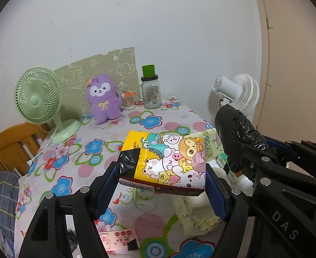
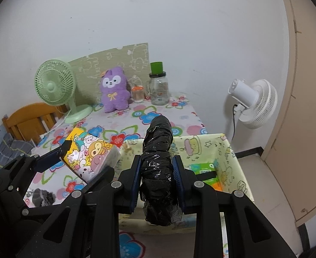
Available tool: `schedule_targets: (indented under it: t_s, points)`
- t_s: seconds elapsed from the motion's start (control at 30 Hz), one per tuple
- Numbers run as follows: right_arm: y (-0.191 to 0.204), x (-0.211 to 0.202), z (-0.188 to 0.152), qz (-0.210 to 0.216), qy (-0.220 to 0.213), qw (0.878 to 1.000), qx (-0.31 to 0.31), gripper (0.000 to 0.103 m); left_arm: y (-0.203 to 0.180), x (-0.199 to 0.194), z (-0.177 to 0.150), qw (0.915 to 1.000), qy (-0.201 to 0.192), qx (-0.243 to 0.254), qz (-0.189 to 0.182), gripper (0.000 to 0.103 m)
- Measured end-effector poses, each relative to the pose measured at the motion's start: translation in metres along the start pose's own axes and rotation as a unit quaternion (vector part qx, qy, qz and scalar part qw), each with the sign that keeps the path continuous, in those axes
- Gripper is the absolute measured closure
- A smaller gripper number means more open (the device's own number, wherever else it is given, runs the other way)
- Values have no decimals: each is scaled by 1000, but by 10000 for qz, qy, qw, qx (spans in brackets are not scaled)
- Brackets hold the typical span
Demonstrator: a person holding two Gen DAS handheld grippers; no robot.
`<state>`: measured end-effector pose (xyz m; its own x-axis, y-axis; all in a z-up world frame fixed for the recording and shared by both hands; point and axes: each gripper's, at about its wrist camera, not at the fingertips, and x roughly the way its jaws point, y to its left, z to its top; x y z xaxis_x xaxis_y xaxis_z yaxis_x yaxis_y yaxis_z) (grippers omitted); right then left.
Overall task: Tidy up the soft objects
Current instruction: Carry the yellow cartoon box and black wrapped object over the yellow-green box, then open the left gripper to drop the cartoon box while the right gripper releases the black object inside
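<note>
two carried things: both hand-held grippers are loaded at once, each lifted clear of the tabletop, which suggests one trip to the bin.
tabletop (image 2: 179, 116): flowered cloth; it bears the bin at the near right edge, and a row of things along the back wall.
fabric bin (image 2: 233, 150): pale yellow, open-topped, at the tabletop's right corner; a green pack (image 2: 203, 167) already lies inside, so i judge this to be where soft things are gathered.
green fan (image 1: 37, 101): upright at the back left, well apart from the work.
purple plush (image 1: 103, 100): sits upright against a patterned board at the back, not yet collected; likely a later soft thing.
glass jar (image 1: 151, 92): beside the plush, green lid on; hard, so probably left alone.
tissue pack (image 1: 168, 161): yellow with cartoon animals, held in the air tilted, just left of the bin.
left hand-held gripper (image 1: 161, 182): jaws set wide and clamped across the tissue pack's two ends, the pads pressing its sides so the soft pack does not sag out.
black bundle (image 2: 159, 165): a long roll wrapped in black plastic, pointing forward over the bin's near wall.
right hand-held gripper (image 2: 159, 178): jaws drawn narrow, clamped on the black bundle near its lower half, leaving the far end free to drop in first.
</note>
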<state>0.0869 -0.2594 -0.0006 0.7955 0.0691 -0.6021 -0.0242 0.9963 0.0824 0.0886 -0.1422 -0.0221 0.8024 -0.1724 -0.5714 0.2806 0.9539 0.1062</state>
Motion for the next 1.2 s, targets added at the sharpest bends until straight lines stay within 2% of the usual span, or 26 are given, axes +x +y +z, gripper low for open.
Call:
schedule_targets:
  t_s: [0.37,0.77,0.97,1.03,1.07,1.2]
  points:
    - [-31,8,-1,-192,91,9995,225,71,-24,19,3,9994,158,207,-223,25]
    - [-48,29,-4,-252,317,9987,307,71,-44,43,3,9978,397,396,-364,25]
    - [-54,42,-5,-258,488,9980,304,71,-50,55,3,9963,588,483,-402,23]
    - [-55,46,-6,-237,530,9978,330,71,-50,60,3,9954,717,438,-466,19]
    - [-56,48,-7,-228,558,9976,339,70,-50,62,4,9950,759,420,-489,18]
    - [-59,55,-9,-248,625,9967,456,41,-53,64,2,9944,751,511,-534,11]
